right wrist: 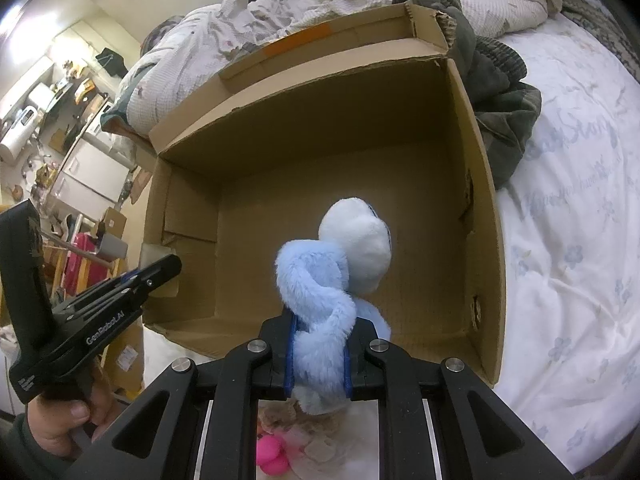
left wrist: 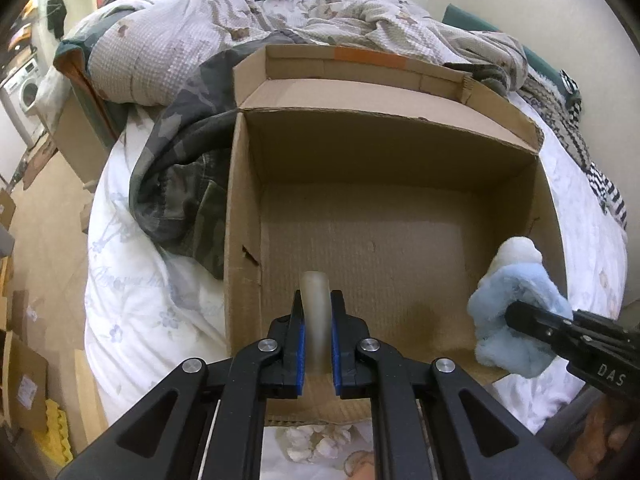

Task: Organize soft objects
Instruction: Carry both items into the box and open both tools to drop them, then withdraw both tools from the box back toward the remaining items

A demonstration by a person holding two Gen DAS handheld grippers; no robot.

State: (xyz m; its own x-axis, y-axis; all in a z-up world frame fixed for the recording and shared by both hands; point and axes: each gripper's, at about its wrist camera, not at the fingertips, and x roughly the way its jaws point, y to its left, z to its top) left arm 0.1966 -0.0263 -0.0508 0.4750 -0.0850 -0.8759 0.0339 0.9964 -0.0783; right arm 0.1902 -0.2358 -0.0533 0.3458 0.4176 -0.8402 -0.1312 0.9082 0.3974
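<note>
An open cardboard box sits on a bed with a white floral sheet, its bare floor in view and crumpled bedding behind it. The left gripper is clamped on a pale, translucent rounded piece above the box's near edge. The right gripper grips a light-blue and white plush toy, held over the box's near side. A pink toy lies below on the bed.

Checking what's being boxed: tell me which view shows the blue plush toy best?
The right wrist view: the blue plush toy fills the centre, clamped in the right tongs over the cardboard box. The left wrist view shows it only partly, at the right edge.
</note>
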